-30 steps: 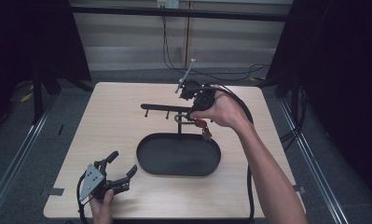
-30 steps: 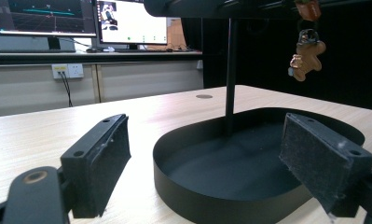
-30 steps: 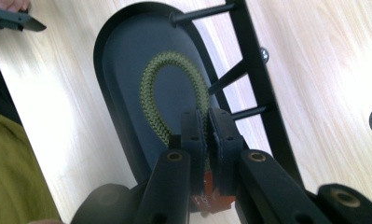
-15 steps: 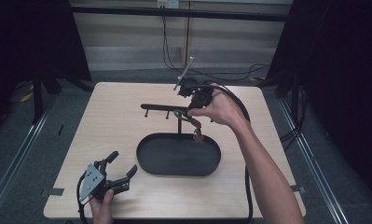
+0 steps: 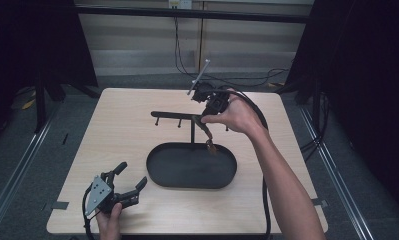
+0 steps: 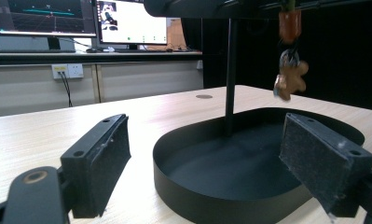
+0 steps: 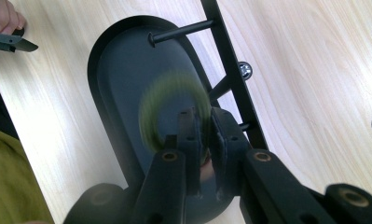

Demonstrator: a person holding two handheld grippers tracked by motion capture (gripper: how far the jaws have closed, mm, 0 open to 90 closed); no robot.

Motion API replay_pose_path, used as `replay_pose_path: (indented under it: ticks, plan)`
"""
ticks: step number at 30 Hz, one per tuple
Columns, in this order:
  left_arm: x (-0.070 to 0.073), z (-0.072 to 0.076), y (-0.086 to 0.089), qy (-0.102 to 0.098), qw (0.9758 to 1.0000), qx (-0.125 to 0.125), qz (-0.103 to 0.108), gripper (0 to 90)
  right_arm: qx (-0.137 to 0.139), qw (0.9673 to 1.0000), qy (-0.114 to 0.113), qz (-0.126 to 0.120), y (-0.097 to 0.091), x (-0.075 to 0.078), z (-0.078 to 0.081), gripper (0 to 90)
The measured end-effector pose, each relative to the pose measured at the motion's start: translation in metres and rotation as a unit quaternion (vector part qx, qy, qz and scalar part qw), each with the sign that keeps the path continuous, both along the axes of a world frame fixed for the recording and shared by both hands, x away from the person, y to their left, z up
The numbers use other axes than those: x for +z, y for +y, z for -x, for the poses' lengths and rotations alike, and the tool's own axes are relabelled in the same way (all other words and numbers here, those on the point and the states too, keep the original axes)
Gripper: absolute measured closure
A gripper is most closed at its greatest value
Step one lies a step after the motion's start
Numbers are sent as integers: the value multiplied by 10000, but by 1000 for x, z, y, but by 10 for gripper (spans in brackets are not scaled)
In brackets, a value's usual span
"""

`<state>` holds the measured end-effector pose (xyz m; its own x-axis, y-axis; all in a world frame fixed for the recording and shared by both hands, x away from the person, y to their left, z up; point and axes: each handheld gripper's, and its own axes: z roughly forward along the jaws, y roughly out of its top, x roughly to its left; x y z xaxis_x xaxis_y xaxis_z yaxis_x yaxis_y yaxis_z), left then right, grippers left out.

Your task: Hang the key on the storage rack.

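The right gripper (image 7: 202,140) pinched a keychain (image 5: 210,145) (fingers together on its loop); swinging, it could miss the rack (image 5: 179,116) pegs. The left gripper (image 5: 118,192) sat spread.

Left hand (image 5: 108,220): low at the near-left edge of the tabletop (image 5: 127,125), gripping its tool from below.
Left tongs (image 5: 129,181): jaws spread wide, pads (image 6: 102,156) well apart, nothing between them, pointing forward and right.
Right arm (image 5: 282,180): stretched long from the near right, reaching forward over the middle.
Right hand (image 5: 234,115): raised, wrapped around its tool.
Right tongs (image 7: 202,126): angled downward, jaws pinched nearly together on a thin green loop (image 7: 148,112), blurred.
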<state>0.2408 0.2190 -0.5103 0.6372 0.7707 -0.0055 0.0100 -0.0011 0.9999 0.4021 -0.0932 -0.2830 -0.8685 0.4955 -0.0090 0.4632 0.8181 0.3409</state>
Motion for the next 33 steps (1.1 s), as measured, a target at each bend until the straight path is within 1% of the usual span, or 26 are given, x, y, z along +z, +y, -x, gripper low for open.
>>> replay_pose_path:
  ticks: [1,3,4,5,10,13,16,17,19,20,23,24,26,28,29,31,33]
  plan:
    - [0,0,0,-1,10000,-21,3,157,6,10000,10,35,0,-1,-1,821]
    - [0,0,0,-4,10000,-25,-33,157,7,10000,-31,39,0,-1,-1,828]
    - [0,0,1,0,10000,0,-42,157,5,10000,-12,31,0,-1,-1,832]
    - [0,0,0,-4,10000,-28,-36,157,6,10000,-7,32,0,-1,-1,831]
    - [0,0,0,-3,10000,0,-1,157,-13,10000,-46,44,-3,0,0,812]
    - [0,0,0,-2,10000,0,-24,157,-80,9999,-21,56,-6,1,-1,812]
    - [0,0,0,1,10000,2,-38,157,-131,9999,-41,95,-10,-1,-2,829]
    - [0,0,0,1,10000,1,-42,157,-166,9998,-35,76,-11,-2,-3,830]
    - [0,0,0,0,10000,2,-43,157,-188,9997,11,139,-12,-5,-4,833]
    - [0,0,0,1,10000,10,2,157,-171,9997,-1,153,-12,-5,-4,833]
    - [0,0,0,3,10000,7,-2,157,-196,9998,52,90,-14,-5,-3,823]
    - [0,0,0,2,10000,7,0,157,-187,9998,49,102,-14,-5,-3,823]
    - [0,0,0,3,10000,7,4,157,-191,9997,112,115,-15,-5,-3,817]
    - [0,0,1,3,10000,-4,-52,157,-196,9997,114,60,-17,-5,-2,810]
    - [0,0,0,3,10000,7,-29,157,-192,9997,146,36,-17,-4,-2,812]
    - [0,0,0,3,10000,10,-11,157,-205,9997,140,7,-19,-3,-1,812]
    - [0,0,0,9,10000,-15,-3,157,-230,9996,184,-13,-20,-2,-1,796]
